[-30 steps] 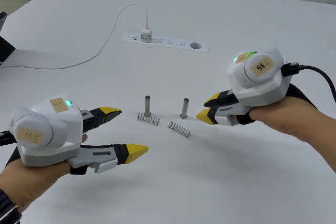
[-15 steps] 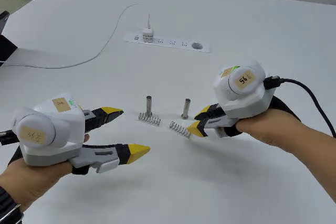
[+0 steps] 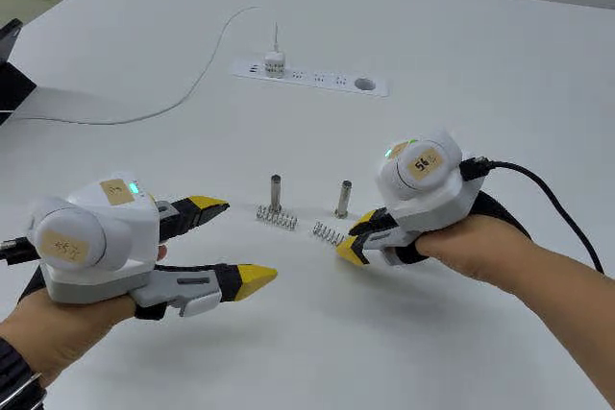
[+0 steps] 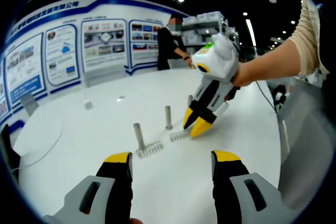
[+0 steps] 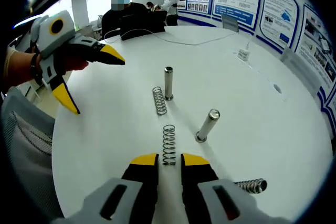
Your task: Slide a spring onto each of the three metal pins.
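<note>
1. Jaws on the left gripper [image 4: 172, 157] are spread wide with nothing between them. It hovers low over the table [image 3: 432, 45], and the work is well ahead of its tips.
2. Ahead of those jaws, a bit toward the left one, the left pin [image 4: 138, 135] stands upright and bare. The first spring [image 4: 150, 149] lies on its side right at the pin's foot, touching it or near enough.
3. Next over, the second spring [image 5: 168, 145] lies flat, pointing straight out from the mouth of the right gripper [image 5: 169, 158], with its near end right at the tips.
4. The right pin [image 5: 206, 125] stands just ahead of the right jaw, bare too, close beside that spring but apart from it.
5. The right gripper's jaws are almost together, with only a thin gap. The spring's end sits in that gap, and as far as I can see it isn't pinched yet.
6. Outside the right jaw, close by, lies a third spring [image 5: 251, 185]. I can't tell whether there's a pin inside it.
7. Handling guess: it's a tiny, light coil of thin wire, so it'll roll, squash or ping away if it's nipped hard by the end. I'd grip gently across the coils near the middle and leave one end free to go over the pin. The pins look free-standing, so a sideways nudge could tip one.
</note>
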### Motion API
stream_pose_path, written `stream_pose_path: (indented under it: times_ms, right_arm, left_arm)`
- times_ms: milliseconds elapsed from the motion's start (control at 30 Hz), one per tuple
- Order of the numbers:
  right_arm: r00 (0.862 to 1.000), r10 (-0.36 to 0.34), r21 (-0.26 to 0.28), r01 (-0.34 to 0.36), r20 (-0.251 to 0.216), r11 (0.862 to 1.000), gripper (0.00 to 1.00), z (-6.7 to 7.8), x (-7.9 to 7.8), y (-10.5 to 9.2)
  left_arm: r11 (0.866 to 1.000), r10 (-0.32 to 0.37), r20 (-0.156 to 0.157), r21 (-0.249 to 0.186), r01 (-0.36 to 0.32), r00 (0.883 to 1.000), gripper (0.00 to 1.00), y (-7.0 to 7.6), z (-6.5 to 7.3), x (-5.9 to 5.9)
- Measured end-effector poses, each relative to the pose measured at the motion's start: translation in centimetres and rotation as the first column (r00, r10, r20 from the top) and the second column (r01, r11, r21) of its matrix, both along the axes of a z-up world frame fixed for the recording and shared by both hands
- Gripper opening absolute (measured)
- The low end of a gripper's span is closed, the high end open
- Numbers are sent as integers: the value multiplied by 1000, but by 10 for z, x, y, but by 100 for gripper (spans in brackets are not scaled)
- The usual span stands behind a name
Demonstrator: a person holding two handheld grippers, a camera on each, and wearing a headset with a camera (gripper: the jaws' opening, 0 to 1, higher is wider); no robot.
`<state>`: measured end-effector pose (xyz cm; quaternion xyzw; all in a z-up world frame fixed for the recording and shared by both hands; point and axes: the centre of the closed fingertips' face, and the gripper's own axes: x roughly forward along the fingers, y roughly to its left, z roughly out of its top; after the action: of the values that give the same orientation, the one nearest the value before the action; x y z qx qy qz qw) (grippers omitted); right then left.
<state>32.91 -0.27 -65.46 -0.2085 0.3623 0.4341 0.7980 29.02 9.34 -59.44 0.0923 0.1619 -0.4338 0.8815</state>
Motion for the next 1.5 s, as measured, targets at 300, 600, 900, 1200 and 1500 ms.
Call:
stream_pose_path:
  times_ms: [300,600,900,1200,1500]
  right_arm:
    - [1000,-21,-11,21,-19,1000,14,-6,-1,-2]
    - [1000,-19,-6,19,-17,1000,11,-2,-3,-2]
    - [999,36,3,-36,-3,999,11,17,-12,0]
    - [993,116,-12,-115,15,993,11,34,-24,0]
    - [978,210,-15,-210,-11,978,11,41,-43,3]
  left_arm:
    - [1000,0,-1,-1,0,1000,62,0,0,-1]
    - [1000,-12,-2,3,13,1000,61,-5,-1,-2]
    - [998,-55,1,14,55,998,60,-20,1,-4]
    - [992,-122,4,35,121,993,58,-38,0,-6]
    - [985,-168,5,41,168,986,56,-51,-1,-8]
